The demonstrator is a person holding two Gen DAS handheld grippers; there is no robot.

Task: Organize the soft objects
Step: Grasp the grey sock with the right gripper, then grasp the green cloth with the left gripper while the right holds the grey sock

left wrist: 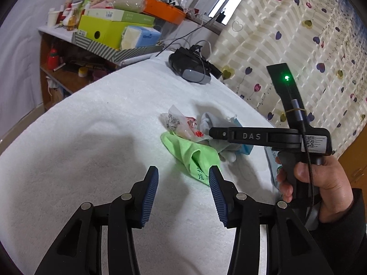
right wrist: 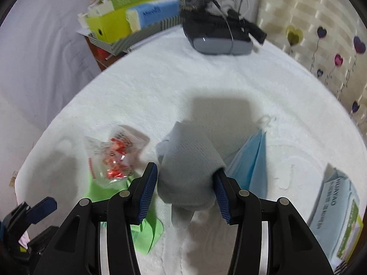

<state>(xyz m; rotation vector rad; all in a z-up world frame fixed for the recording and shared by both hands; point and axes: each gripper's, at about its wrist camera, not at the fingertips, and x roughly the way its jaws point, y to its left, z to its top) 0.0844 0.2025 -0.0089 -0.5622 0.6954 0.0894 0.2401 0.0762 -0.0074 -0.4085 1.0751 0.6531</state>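
Observation:
A small pile lies on the white towel: a green cloth, a clear plastic bag with red print, a grey sock and a blue face mask. My left gripper is open and empty, just short of the green cloth. My right gripper is open, its jaws on either side of the grey sock, not closed on it. In the left wrist view the right gripper hovers over the pile, held by a hand.
A black and grey headset sits at the towel's far end. A wet-wipes pack lies at the right. A cluttered shelf with a green box and tissue pack stands beyond. A heart-patterned curtain is on the right.

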